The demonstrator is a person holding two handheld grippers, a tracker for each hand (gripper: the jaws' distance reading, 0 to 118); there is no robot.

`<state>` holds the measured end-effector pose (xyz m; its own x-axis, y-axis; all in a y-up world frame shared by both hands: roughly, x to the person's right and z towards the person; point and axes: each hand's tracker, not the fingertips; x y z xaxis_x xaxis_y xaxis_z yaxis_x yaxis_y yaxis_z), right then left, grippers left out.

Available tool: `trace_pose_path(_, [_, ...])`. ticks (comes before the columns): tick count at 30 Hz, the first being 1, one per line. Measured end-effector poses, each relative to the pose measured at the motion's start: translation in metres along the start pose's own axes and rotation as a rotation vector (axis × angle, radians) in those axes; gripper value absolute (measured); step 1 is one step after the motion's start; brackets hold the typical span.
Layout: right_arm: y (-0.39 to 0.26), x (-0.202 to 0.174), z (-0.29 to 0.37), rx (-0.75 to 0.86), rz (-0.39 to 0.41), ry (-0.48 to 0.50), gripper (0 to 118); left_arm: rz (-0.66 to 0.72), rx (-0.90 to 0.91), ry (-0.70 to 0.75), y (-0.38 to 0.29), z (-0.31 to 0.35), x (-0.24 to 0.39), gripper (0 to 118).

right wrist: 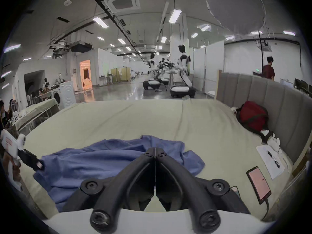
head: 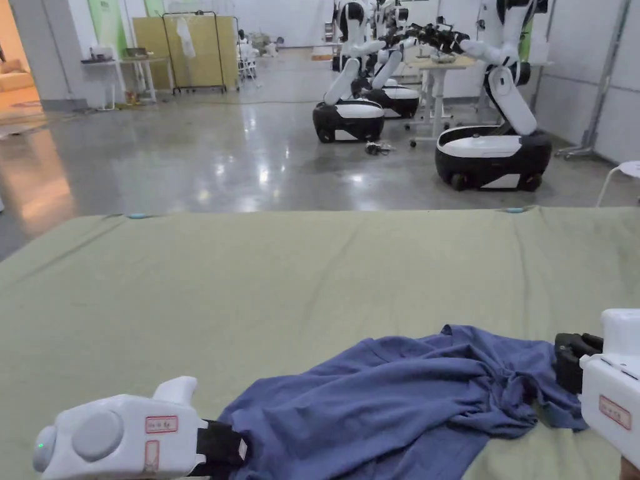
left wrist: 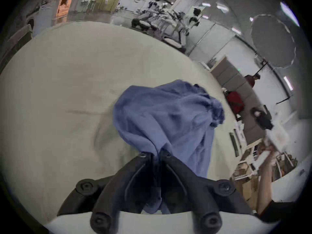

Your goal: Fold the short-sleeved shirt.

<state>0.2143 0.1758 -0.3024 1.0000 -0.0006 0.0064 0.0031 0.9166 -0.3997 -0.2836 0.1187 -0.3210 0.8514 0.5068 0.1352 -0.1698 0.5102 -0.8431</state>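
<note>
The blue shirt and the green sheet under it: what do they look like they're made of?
Blue shirt: looks like a thin, soft knit, cotton-like jersey, matte; it bunches into fine limp wrinkles and drapes from the left gripper. Green sheet: seems a woven cotton-type bedsheet, matte, lying flat with long shallow creases. The exact fibre of either can't be told.

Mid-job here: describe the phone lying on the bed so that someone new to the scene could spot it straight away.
Start from the wide pale green bed with its grey padded headboard. Along the bed's edge near that headboard lies a white sheet of paper with pens on it. The phone lies just beside that paper: a dark slab with a lit pinkish screen and a cable at one end.
</note>
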Motion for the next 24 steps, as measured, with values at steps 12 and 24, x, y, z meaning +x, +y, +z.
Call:
trace_pose_path(12, [0.002, 0.116, -0.227, -0.586, -0.105, -0.098, 111, 0.012, -0.09, -0.103, 0.019, -0.046, 0.009, 8])
trace_pose_path(24, [0.003, 0.086, -0.202, -0.601, 0.0, 0.037, 8, 0.124, -0.133, -0.194, 0.003, -0.061, 0.001, 8])
